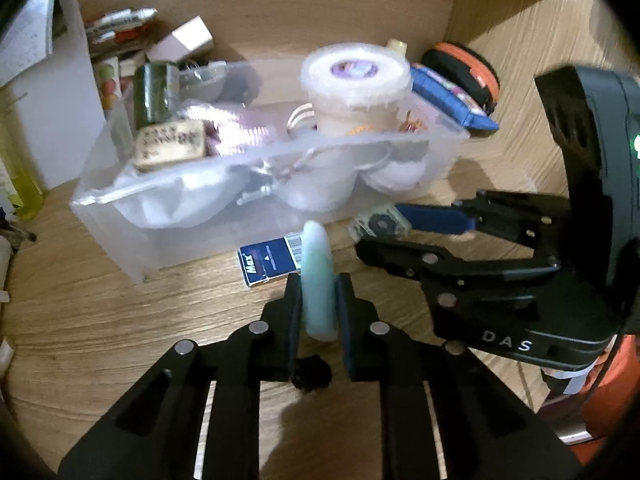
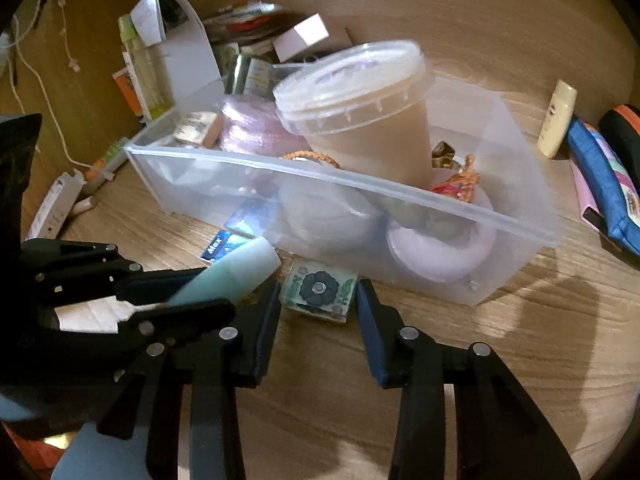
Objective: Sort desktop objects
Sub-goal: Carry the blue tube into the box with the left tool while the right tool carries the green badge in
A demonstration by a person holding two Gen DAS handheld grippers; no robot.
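On the left, the left hand-held gripper [image 1: 319, 300] is clenched on a pale green tube [image 1: 317, 280], lifted over the counter [image 1: 120, 312] just in front of the bin [image 2: 400, 188]. To the right, the right hand-held gripper [image 2: 318, 300] has jaws around a flower tile [image 2: 318, 290], w/ contact unclear. Bin is already quite full; the Max box [image 1: 268, 260] & both items are still left outside.

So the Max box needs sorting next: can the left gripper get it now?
Probably not yet: the left gripper is shut on the tube, so it is full, though the Max box lies uncovered just ahead.
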